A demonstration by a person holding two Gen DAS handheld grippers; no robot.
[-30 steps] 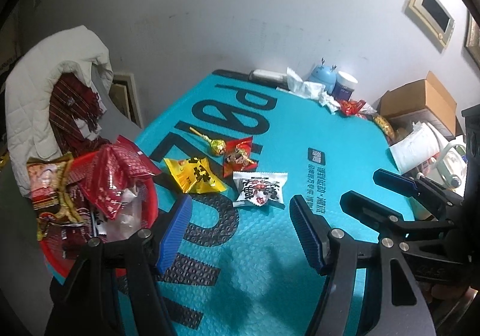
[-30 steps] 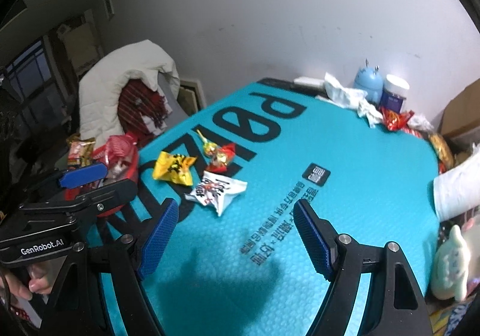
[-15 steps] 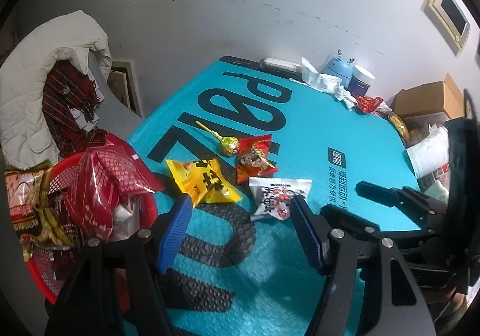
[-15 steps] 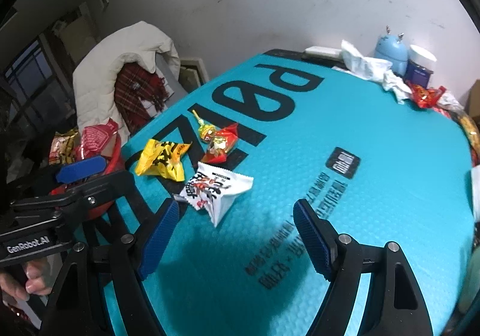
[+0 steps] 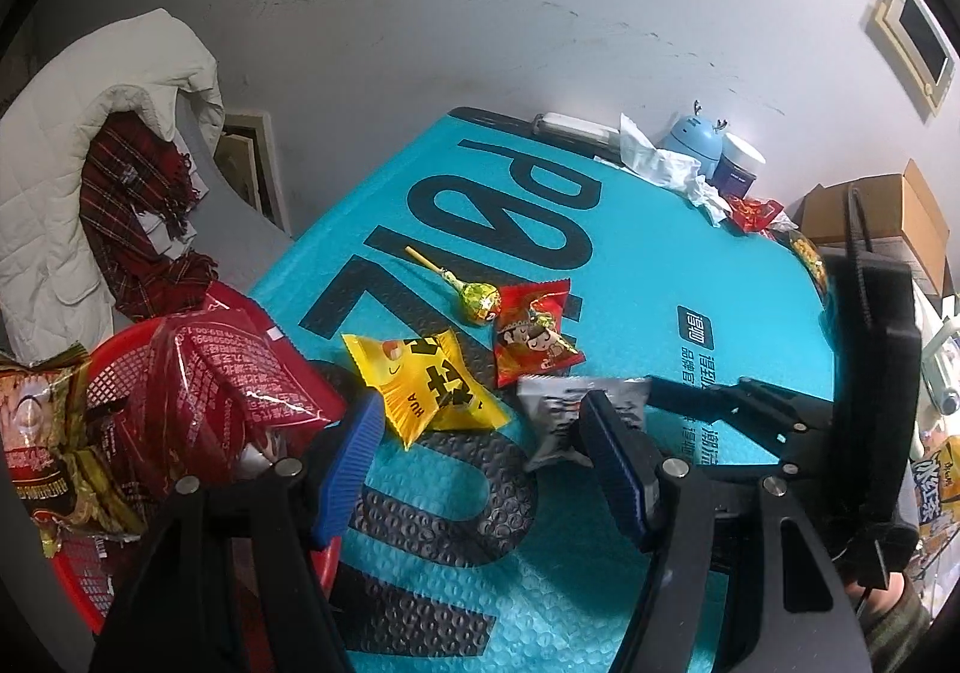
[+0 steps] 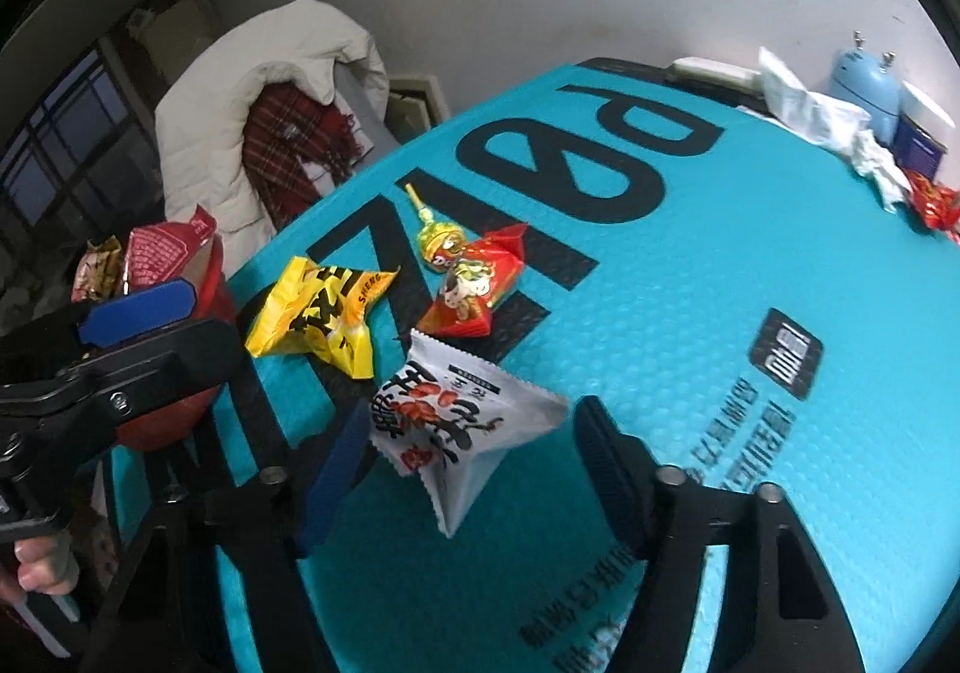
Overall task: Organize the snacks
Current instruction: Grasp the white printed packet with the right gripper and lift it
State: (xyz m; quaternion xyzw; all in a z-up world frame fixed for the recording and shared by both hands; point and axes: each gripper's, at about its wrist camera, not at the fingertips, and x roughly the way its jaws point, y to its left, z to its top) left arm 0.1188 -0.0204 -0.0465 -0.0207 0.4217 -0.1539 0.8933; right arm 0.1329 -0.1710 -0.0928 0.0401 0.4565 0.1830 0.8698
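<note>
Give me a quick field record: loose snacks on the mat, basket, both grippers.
surface: teal mat
loose snacks: white packet, yellow packet, red packet, lollipop
basket: red basket at the mat's left edge, packets already inside
right gripper: jaws just closing, astride the white packet, pads not seen pressing yet
left gripper: open, nothing between the jaws, near the yellow packet
</note>
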